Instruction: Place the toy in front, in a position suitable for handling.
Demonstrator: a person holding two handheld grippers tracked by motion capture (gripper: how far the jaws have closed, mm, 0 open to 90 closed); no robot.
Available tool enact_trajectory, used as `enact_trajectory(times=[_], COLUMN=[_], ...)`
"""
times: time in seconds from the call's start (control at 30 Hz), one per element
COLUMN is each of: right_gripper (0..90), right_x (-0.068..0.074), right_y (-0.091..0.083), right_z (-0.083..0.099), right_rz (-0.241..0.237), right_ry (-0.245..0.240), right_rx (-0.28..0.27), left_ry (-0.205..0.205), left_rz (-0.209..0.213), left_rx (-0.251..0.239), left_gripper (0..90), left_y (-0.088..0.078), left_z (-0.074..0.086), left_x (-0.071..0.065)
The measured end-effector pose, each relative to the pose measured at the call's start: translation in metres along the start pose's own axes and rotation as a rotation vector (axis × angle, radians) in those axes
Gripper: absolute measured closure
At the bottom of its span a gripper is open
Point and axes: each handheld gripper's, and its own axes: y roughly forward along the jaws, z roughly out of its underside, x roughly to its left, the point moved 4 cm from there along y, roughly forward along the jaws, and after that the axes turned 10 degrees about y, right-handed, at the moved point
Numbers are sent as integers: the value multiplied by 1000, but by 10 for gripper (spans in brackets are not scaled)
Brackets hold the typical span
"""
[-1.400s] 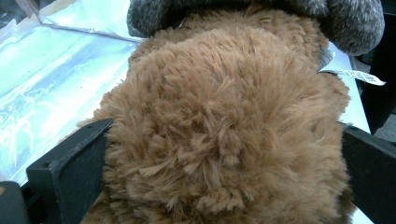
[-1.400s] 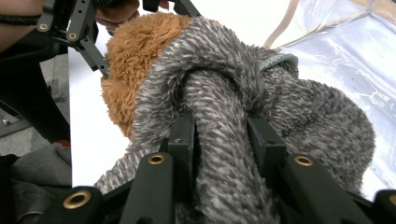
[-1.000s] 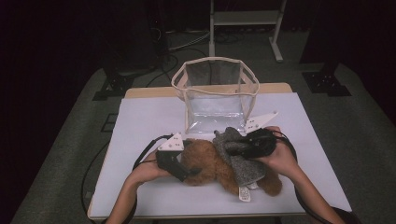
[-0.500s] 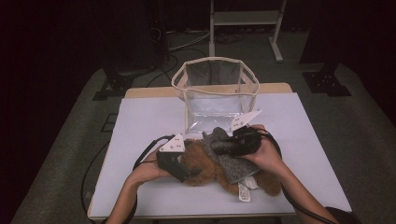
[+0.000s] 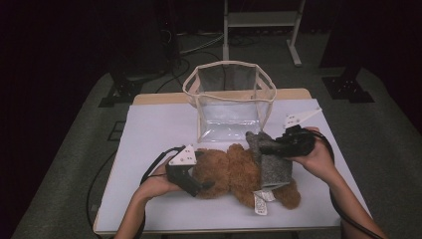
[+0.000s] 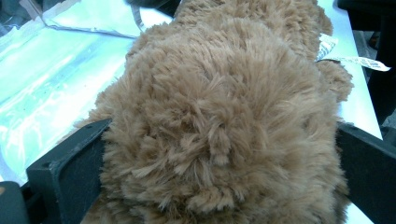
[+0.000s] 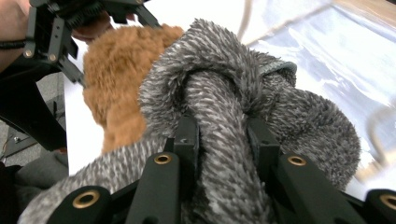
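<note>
high view: brown plush teddy bear flat on white bench, head clamped in left gripper. right gripper jaws just been closing, pinching grey knit sweater fold. pull sweater slowly along body, keep head pinned.

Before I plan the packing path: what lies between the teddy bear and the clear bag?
In the high view, only bare white table separates the teddy bear from the clear bag.
</note>
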Motion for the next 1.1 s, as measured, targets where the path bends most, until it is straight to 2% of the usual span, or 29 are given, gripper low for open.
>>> enact_trajectory(times=[0.07,0.17,0.33,0.37,0.43,0.47,0.57,0.73,0.87,0.97,1.1], right_gripper=[695,697,705,705,703,703,701,703,700,698,698], right_x=[-3,-1,19,19,33,35,34,19,16,22,20], right_y=[-5,-2,23,23,29,29,25,10,18,38,34], right_z=[5,9,11,11,13,14,15,9,1,-3,-3], right_rz=[8,-20,-63,-63,-90,-87,-85,-65,-63,-75,-67], right_ry=[10,14,-28,-28,-57,-67,-64,-22,-21,-52,-54], right_rx=[1,1,37,37,43,42,34,-12,-24,13,15], left_ry=[3,1,-1,-1,0,-1,0,27,32,35,26], left_rz=[-1,-1,6,6,24,26,26,23,23,23,20], left_rx=[1,-2,-14,-14,-14,-15,-21,-4,-5,1,-4], left_gripper=[0,0,0,0,0,0,0,0,0,0,0], left_y=[-1,-1,-4,-4,-4,-3,-2,-1,0,-1,-1], left_z=[0,0,-2,-2,-2,-2,-2,-2,-1,-1,-1], left_x=[0,1,1,1,-1,-2,-2,-5,-4,-4,-4])
